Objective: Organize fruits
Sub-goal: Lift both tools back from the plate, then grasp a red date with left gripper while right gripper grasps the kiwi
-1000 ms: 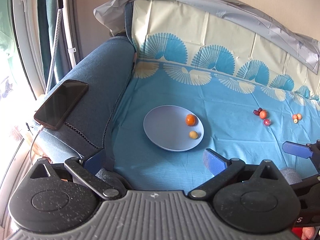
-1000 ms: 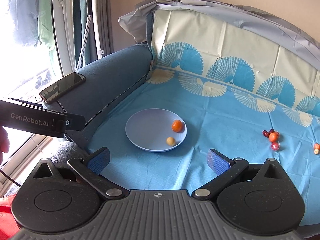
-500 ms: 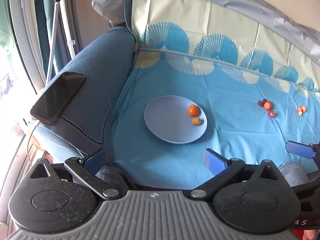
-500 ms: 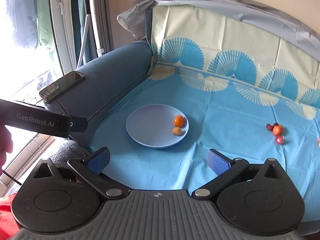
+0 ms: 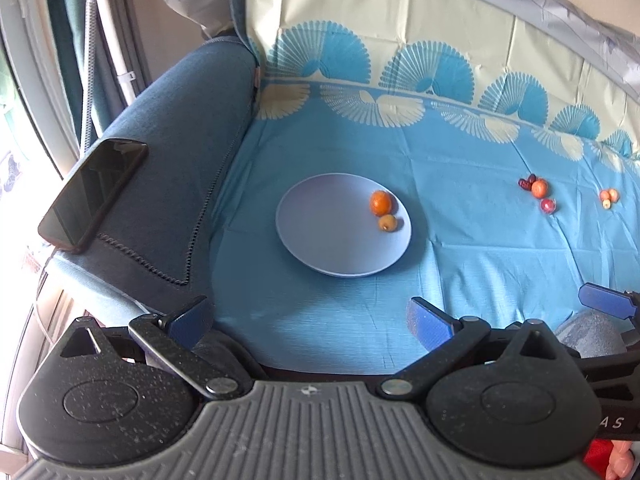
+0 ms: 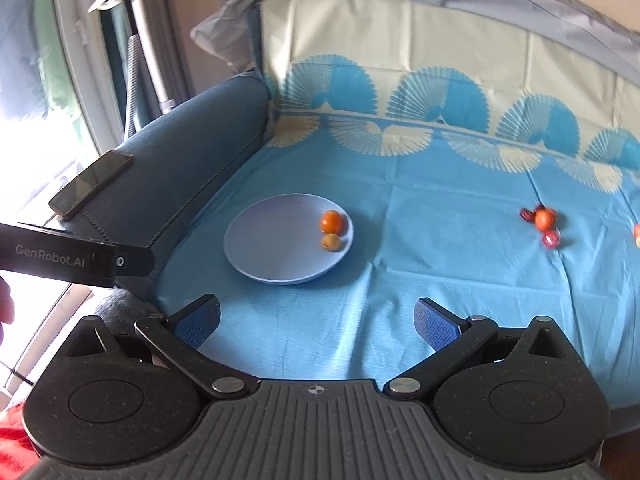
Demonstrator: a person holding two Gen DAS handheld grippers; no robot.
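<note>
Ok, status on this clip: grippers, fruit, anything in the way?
Left gripper open, empty; right gripper open, empty. Orange fruit and yellow fruit on plate; red-orange cluster loose on cloth. Path clear.

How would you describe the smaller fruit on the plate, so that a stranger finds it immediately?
Find the round pale blue plate lying on the blue cloth that covers the sofa seat. Two fruits sit together near its right rim. The one meant is the yellow-brown fruit, nearer the camera, smaller and duller than the bright orange fruit beside it.

Blue cloth-covered sofa (image 5: 460,264), plate (image 5: 320,240), scattered small fruits (image 5: 540,189), possibly cherries
</note>
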